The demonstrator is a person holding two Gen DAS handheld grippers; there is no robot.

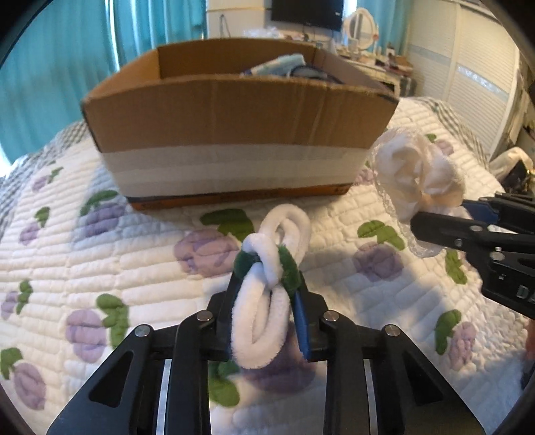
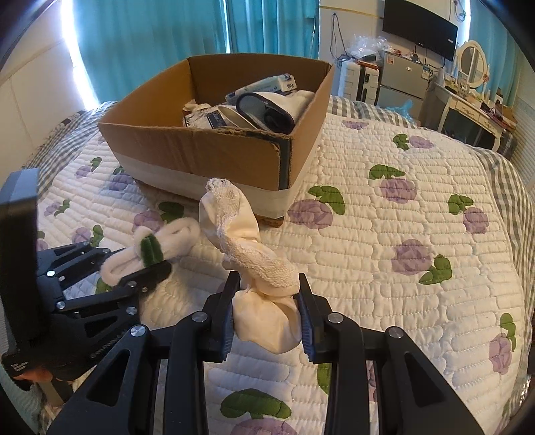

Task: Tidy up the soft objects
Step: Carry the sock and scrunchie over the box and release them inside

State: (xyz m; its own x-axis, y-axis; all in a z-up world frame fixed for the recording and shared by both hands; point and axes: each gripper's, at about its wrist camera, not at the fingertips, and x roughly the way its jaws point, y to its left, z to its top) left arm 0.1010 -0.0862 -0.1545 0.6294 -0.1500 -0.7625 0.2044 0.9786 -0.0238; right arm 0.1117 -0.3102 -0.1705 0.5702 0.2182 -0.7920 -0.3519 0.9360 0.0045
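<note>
My left gripper (image 1: 267, 284) is shut on a knotted white fleecy sock bundle with a green band (image 1: 271, 267), held above the quilt in front of a cardboard box (image 1: 234, 110). It also shows in the right wrist view (image 2: 150, 249). My right gripper (image 2: 269, 291) is shut on a cream lace-trimmed sock bundle (image 2: 264, 287), held above the quilt just right of the left one; it shows at the right of the left wrist view (image 1: 418, 174). The box (image 2: 207, 147) holds several soft items, among them white and dark socks (image 2: 267, 107).
The box stands on a bed with a white quilt with purple flowers (image 2: 418, 234). Teal curtains (image 2: 150, 40) hang behind. A TV (image 2: 419, 28), a small fridge (image 2: 401, 80) and a dressing table with mirror (image 2: 471, 87) stand beyond the bed at the right.
</note>
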